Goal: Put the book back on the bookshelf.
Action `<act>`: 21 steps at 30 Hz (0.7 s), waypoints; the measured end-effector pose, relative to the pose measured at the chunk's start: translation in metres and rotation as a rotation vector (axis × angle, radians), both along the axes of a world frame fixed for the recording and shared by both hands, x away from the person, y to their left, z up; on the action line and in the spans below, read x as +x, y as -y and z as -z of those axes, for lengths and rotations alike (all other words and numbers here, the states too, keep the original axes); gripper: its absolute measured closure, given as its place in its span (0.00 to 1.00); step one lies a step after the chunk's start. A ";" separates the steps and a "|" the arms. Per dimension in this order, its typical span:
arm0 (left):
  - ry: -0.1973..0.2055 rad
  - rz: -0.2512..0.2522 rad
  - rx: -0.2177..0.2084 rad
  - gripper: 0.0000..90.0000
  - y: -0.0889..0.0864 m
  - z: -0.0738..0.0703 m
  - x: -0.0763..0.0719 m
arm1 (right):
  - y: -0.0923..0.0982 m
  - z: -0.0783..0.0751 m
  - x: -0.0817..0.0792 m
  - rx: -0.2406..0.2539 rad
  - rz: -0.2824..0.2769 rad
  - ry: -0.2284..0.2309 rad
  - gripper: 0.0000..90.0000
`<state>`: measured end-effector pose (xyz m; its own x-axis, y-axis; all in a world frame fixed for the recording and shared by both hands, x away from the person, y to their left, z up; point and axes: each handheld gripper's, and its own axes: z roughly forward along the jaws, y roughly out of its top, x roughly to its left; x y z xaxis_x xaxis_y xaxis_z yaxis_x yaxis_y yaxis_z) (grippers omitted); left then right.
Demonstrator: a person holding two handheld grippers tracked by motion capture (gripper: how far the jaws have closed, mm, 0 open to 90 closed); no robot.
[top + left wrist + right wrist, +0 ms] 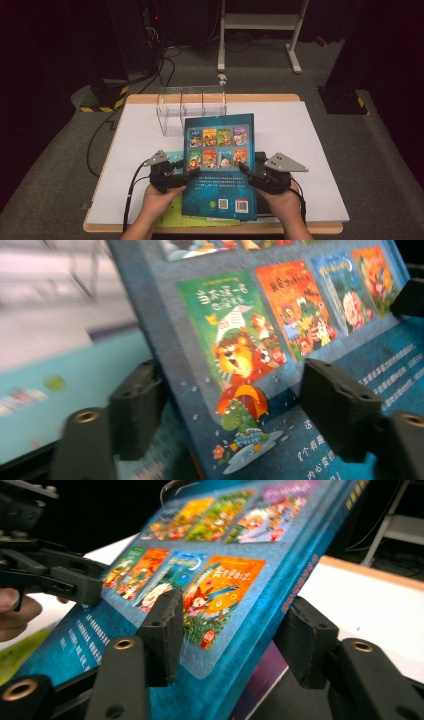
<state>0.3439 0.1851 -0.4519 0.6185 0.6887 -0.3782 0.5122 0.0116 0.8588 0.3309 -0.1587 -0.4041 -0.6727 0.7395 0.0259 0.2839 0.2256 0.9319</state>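
A blue picture book (220, 165) is held off the white table (310, 150) between the two hand-held grippers, back cover up, its far edge tilted higher than its near edge. The cover shows two rows of small colourful book pictures over lines of white print, with a barcode near the near right corner. The left gripper (187, 176) takes the book's left edge: in the left gripper view (235, 415) one black jaw lies on top of the cover and the other sits under it, the edge running between them, so the book is pinched there. The right gripper (248, 173) takes the right edge in the same way; in the right gripper view (230, 635) one jaw rests on the cover beside the orange bird picture and the other sits below the spine side, gripping the book. Under the book, near the table's near edge, lie a green book (172, 212) and a pale turquoise book (174, 155), and a dark one peeks out on the right. A clear plastic divider rack (172, 112) stands on the far part of the table, just beyond the book's far edge.
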 end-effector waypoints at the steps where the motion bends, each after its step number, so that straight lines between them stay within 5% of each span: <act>1: 0.015 -0.010 -0.003 0.42 -0.003 -0.003 0.000 | -0.002 -0.005 0.002 0.000 0.007 0.016 0.54; 14: 0.173 -0.099 -0.008 0.56 -0.017 -0.039 -0.002 | -0.017 -0.034 0.000 0.017 0.032 0.143 0.63; 21: 0.308 -0.135 0.045 0.59 -0.017 -0.053 -0.002 | -0.024 -0.050 0.003 0.004 0.058 0.206 0.67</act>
